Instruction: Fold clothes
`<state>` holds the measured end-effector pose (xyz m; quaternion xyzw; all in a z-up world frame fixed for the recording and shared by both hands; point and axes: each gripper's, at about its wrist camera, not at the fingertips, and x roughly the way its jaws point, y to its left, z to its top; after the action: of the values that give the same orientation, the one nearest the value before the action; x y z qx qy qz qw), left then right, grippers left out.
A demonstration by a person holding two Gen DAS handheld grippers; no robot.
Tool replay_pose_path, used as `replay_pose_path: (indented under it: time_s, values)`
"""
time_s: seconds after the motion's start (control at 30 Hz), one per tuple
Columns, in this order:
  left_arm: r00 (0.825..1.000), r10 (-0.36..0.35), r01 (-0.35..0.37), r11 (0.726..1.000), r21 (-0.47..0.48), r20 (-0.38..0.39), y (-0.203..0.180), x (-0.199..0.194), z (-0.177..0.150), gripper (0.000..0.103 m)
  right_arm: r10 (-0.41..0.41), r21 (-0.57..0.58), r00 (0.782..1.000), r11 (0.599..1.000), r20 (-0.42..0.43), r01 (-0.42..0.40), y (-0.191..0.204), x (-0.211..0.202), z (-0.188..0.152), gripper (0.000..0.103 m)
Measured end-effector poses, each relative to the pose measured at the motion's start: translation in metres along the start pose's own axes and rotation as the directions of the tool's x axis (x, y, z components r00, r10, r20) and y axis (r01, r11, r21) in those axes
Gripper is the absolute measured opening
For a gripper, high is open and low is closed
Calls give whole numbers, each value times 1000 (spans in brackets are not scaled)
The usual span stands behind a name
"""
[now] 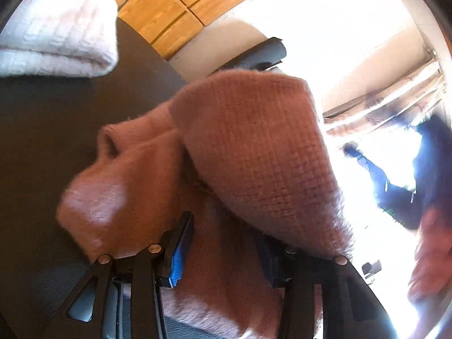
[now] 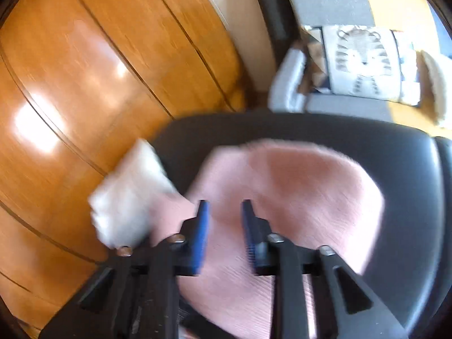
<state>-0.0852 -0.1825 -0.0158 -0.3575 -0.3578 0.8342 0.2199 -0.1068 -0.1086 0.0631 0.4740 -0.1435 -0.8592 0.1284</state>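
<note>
A pink knit garment (image 1: 248,147) is bunched up on the black table (image 1: 56,141) and lies over my left gripper (image 1: 226,226). The jaws stand wide apart with the knit between them. The left blue pad (image 1: 179,254) shows, while a fold of the garment covers the right finger. In the right wrist view the same pink garment (image 2: 296,192) lies spread on the black table (image 2: 409,197). My right gripper (image 2: 225,206) hovers above it, open, with nothing between its blue pads (image 2: 202,234). The view is motion-blurred.
A folded white garment (image 1: 56,28) (image 2: 127,195) sits at the table's edge. Beyond the table is wooden floor (image 2: 84,70) and a grey chair (image 2: 339,0) holding a printed cushion (image 2: 364,62). A dark blurred figure (image 1: 423,169) stands against bright light at the right.
</note>
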Motion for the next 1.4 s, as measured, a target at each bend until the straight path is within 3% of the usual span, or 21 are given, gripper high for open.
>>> replay_pose_path:
  time_s: [0.13,0.3,0.47,0.6,0.7,0.73,0.77,0.87,1.0,1.03,1.1,1.13,1.17,1.3,1.4]
  values:
    - [999,39,-39,999,-23,10,8,-9,6,45,-65,-36,997,997,51,67,-13,-10,-22,23]
    - [996,61,-61,998,4,70,6,-29,20,46,-35,-193,999,981,-1,34,29,43,-43,23]
    - [998,19,-18,999,-27,59,12,-34,30,49,3,-220,1000,975,-23,-8,29,59,-51,23]
    - [999,-48,48,997,-62,-8,12,-27,38,49,23,-222,1000,975,-7,-24,27,55,-55,23]
    - [996,-84,83,996,-31,-39,-4,-18,35,49,39,-216,999,976,1,-38,26,52,-57,23]
    - [995,-85,85,996,-2,-49,6,-28,50,49,45,-214,999,976,4,-43,26,50,-58,23]
    - [996,-68,71,997,39,-57,13,-36,64,50,50,-212,999,976,6,-47,25,49,-59,23]
    - [996,65,-53,984,171,-63,-4,-62,52,50,66,-207,998,976,15,-61,24,46,-61,23]
    - [969,224,-201,959,199,-101,-7,-50,54,50,61,-213,998,976,30,-53,27,36,-65,23]
    - [960,255,-232,954,189,-111,-2,-45,57,48,57,-217,997,975,55,-43,26,28,-68,23]
    - [964,241,-225,965,135,-115,19,-63,42,42,48,-222,993,975,105,-24,26,13,-72,23]
    - [967,230,-218,969,115,-109,28,-70,39,27,45,-224,990,975,133,-15,25,5,-75,23]
    - [969,224,-213,972,102,-105,31,-68,42,19,45,-217,984,976,174,-6,22,-7,-78,23]
    - [985,170,-165,980,111,-32,31,-88,45,12,2,-162,953,985,303,50,-2,-47,-90,23]
    - [985,168,-173,972,159,45,38,-108,37,12,-16,-95,956,994,294,46,-23,-57,-101,23]
